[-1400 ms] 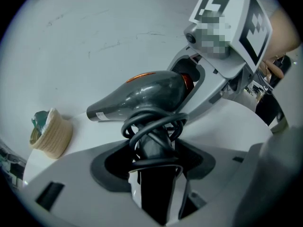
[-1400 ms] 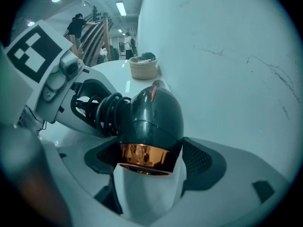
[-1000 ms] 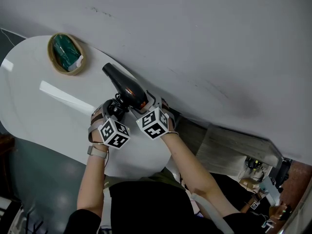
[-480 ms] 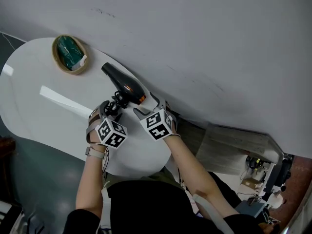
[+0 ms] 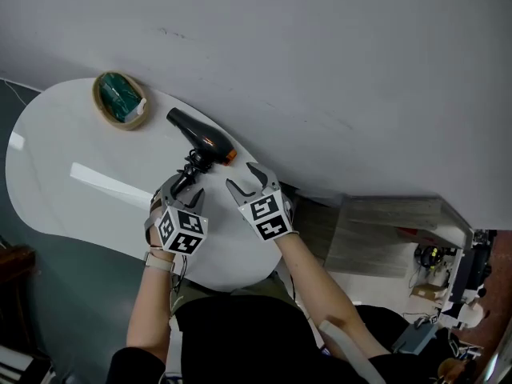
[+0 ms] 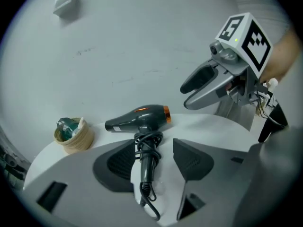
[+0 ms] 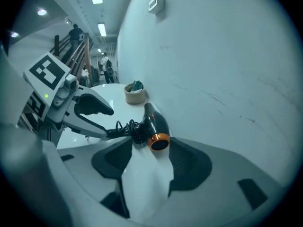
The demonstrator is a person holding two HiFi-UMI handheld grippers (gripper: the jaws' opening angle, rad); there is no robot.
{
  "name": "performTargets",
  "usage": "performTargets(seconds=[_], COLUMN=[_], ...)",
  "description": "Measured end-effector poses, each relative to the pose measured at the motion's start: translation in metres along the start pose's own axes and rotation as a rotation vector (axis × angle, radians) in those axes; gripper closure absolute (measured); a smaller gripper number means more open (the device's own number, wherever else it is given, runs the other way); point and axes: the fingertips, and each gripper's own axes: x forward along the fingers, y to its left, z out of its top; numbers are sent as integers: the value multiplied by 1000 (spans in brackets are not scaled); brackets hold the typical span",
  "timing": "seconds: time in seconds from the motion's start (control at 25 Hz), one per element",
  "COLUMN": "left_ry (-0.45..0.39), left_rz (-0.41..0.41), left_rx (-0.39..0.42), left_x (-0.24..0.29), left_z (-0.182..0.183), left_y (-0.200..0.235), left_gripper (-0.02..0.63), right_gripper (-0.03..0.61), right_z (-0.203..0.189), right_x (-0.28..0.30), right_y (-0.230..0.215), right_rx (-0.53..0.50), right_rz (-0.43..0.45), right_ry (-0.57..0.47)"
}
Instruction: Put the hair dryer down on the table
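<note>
The black hair dryer [image 5: 205, 139] with an orange ring lies on its side on the white table [image 5: 72, 150], close to the wall, its cord coiled round the handle. My left gripper [image 5: 181, 192] sits just behind the handle end; the handle [image 6: 147, 162] lies between its spread jaws, which are closing without touching it. My right gripper [image 5: 243, 178] stands to the right of the dryer, apart from it, jaws closing on nothing. In the right gripper view the dryer's orange mouth [image 7: 158, 141] faces the camera beyond the open jaws.
A small woven basket [image 5: 121, 100] with a green thing inside stands on the table to the left of the dryer. The grey wall [image 5: 320, 70] runs right behind the table. The table's rounded front edge [image 5: 232, 282] is near my body.
Both grippers have let go of the hair dryer and drawn back toward me. The dryer now rests on the table by itself.
</note>
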Motion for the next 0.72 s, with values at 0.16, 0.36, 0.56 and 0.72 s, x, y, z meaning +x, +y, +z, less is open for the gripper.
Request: performTargets(seconds=[0.16, 0.36, 0.56, 0.72], left_ry=[-84, -182, -299, -383], left_rz=[-6, -20, -43, -58], left_rx=[9, 36, 70, 66], left_x=[-29, -65, -102, -132], left_z=[13, 28, 42, 49], left_y=[0, 2, 3, 6], left_gripper=[405, 503, 584, 603], right_gripper=[396, 474, 524, 535], right_z=[11, 24, 34, 45], right_x=[-29, -62, -93, -115], right_y=[9, 26, 47, 64], right_rx=[36, 64, 108, 114], right_rz=[-50, -95, -133, -159], right_ry=[-65, -128, -190, -243])
